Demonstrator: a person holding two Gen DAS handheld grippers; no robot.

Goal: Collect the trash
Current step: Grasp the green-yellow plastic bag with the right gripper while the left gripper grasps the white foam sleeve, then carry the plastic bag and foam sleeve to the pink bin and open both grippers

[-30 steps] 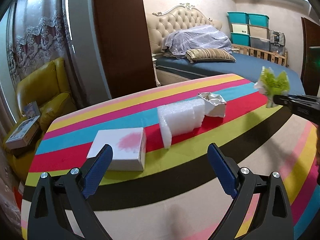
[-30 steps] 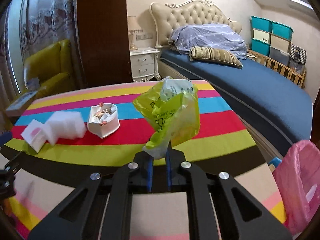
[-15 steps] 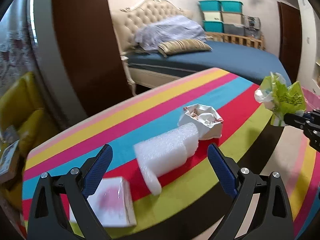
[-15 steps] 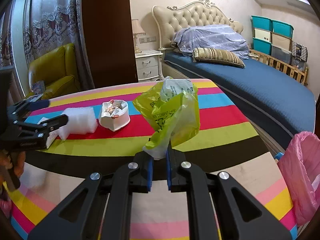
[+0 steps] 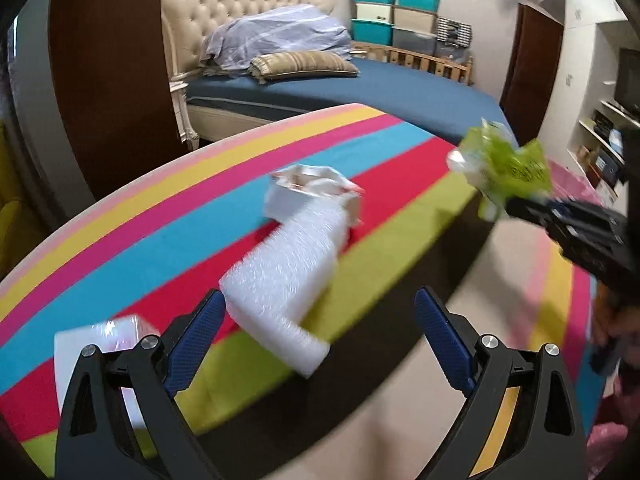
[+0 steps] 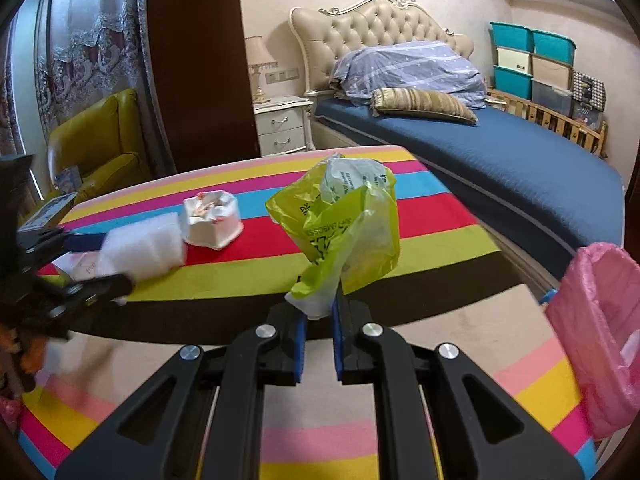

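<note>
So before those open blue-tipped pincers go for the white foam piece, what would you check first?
1. Left gripper open wide enough for the foam sheet: ok.
2. Foam between the fingers: not ok, it lies just ahead, toward the left finger.
3. Paper box clear of the foam: not ok, they touch or overlap.
4. Right gripper shut firmly on the green bag: ok.
5. Pink bin liner open: cannot tell, only its side shows.
6. Picture sharp enough to aim: not ok, blurred.
</note>
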